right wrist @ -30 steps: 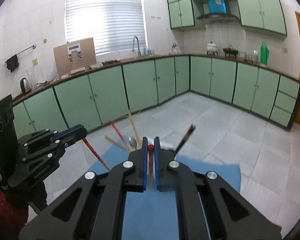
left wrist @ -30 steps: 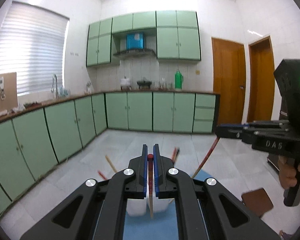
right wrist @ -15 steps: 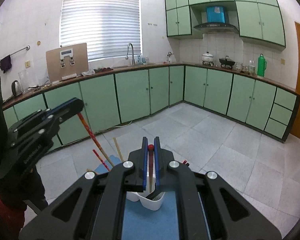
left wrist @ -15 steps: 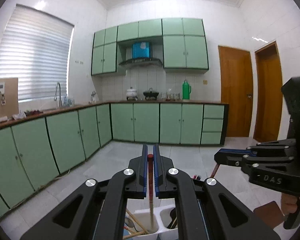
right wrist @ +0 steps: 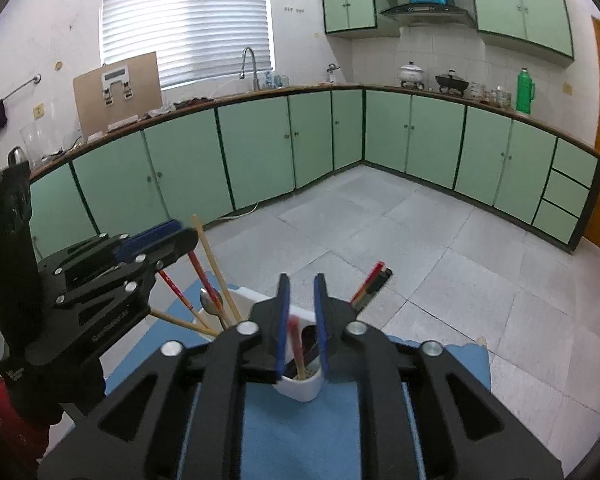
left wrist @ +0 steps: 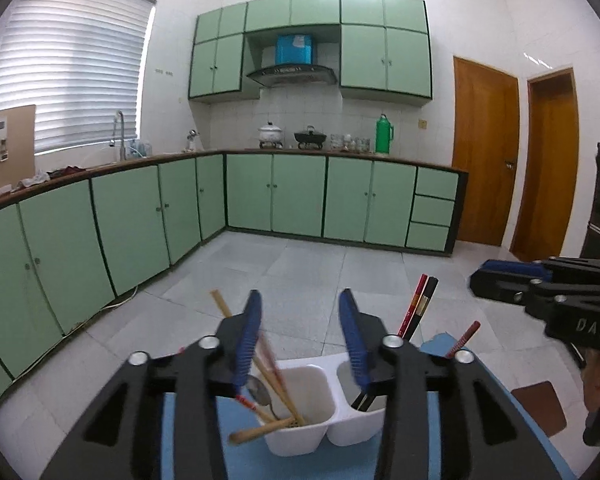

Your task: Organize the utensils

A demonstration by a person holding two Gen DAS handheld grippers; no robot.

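Observation:
A white two-compartment utensil holder (left wrist: 320, 424) stands on a blue mat (left wrist: 244, 460). Its left compartment holds wooden chopsticks (left wrist: 278, 380), red-tipped chopsticks and a metal spoon (left wrist: 258, 390). Its right compartment holds dark and red chopsticks (left wrist: 418, 312). My left gripper (left wrist: 302, 336) is open above the left compartment, a blurred chopstick dropping between its fingers. My right gripper (right wrist: 302, 320) is open above the holder (right wrist: 300, 386), with a red-tipped chopstick (right wrist: 296, 344) standing loose in the compartment below. The left gripper body (right wrist: 100, 280) shows at left in the right wrist view.
The mat lies on a small table above a grey tiled floor (left wrist: 300, 272). Green cabinets (left wrist: 292, 196) line the walls. A brown stool (left wrist: 540, 404) stands at right. The right gripper and the hand holding it (left wrist: 560, 304) show in the left wrist view.
Both grippers have opened and let go of the chopsticks they held. The chopsticks have dropped into the holder's compartments. Both views have tilted down towards the holder.

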